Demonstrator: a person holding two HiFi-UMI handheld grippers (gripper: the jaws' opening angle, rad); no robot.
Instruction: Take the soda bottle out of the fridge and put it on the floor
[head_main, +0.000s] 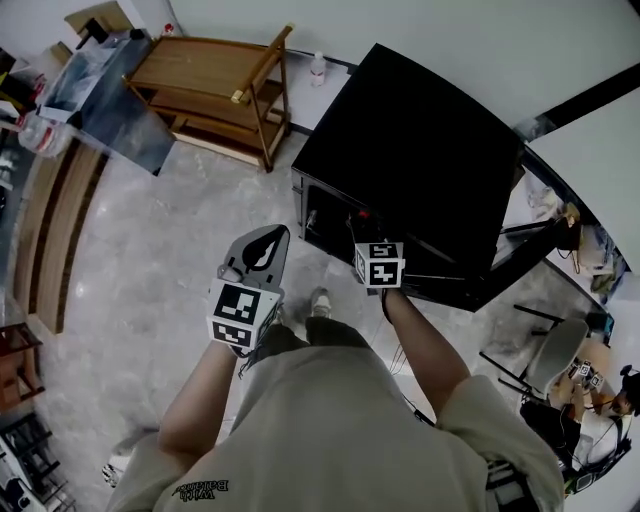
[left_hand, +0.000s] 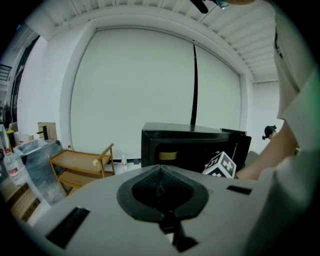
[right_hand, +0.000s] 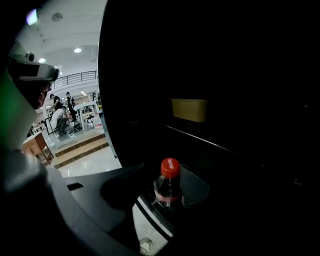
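One soda bottle (right_hand: 167, 189) with a red cap (right_hand: 170, 167) stands inside the one black fridge (head_main: 420, 150). The right gripper (right_hand: 161, 172) has its jaws wide, one on each side of the bottle. One yellow box (right_hand: 189, 109) sits at one o'clock. The left gripper (left_hand: 160, 175), at nine o'clock, is closed and empty. One wooden cart (head_main: 215, 90) stands at ten o'clock.

Below me, a pale grey marbled tile floor (head_main: 150, 260) runs to a plain white wall (head_main: 450, 40), near which stands a two-shelf light wooden cart (head_main: 215, 95). To my left lie long brown wooden steps (head_main: 55, 240); to my right stands a grey swivel chair (head_main: 555, 355). Overhead is a white ribbed ceiling (left_hand: 150, 10).
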